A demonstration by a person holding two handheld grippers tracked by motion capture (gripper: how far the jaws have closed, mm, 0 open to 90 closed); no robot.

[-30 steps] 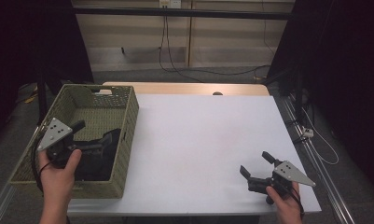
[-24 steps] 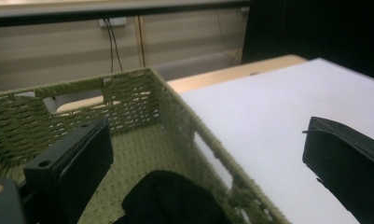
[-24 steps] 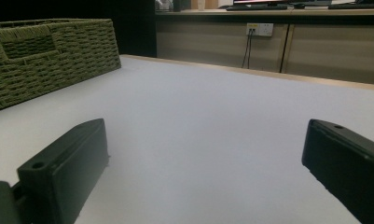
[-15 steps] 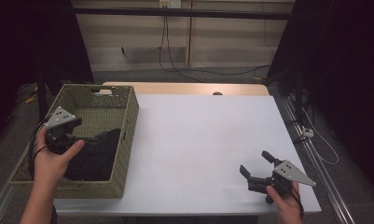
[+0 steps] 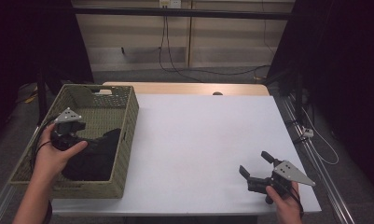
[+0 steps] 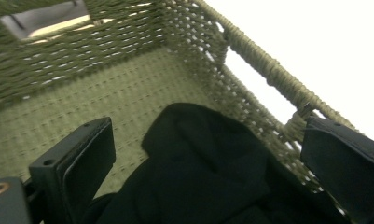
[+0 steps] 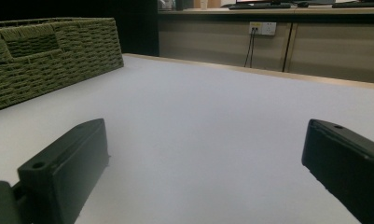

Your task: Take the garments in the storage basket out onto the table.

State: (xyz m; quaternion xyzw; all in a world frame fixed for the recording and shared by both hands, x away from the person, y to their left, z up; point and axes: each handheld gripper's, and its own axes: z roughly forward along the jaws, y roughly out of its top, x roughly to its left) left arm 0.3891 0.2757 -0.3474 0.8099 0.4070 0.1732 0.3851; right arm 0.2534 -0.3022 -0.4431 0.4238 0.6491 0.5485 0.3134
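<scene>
1. The black cloth (image 5: 93,156) lies bunched in the woven basket (image 5: 128,119) at the frame's lower left.
2. The left gripper (image 6: 208,154) hangs over it, jaws spread wide.
3. The right gripper (image 5: 254,168), lower right on the white table (image 5: 198,135), is also spread, holding nothing.

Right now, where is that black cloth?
The black cloth lies inside the woven basket at the table's left, just under the left hand-held gripper.
</scene>
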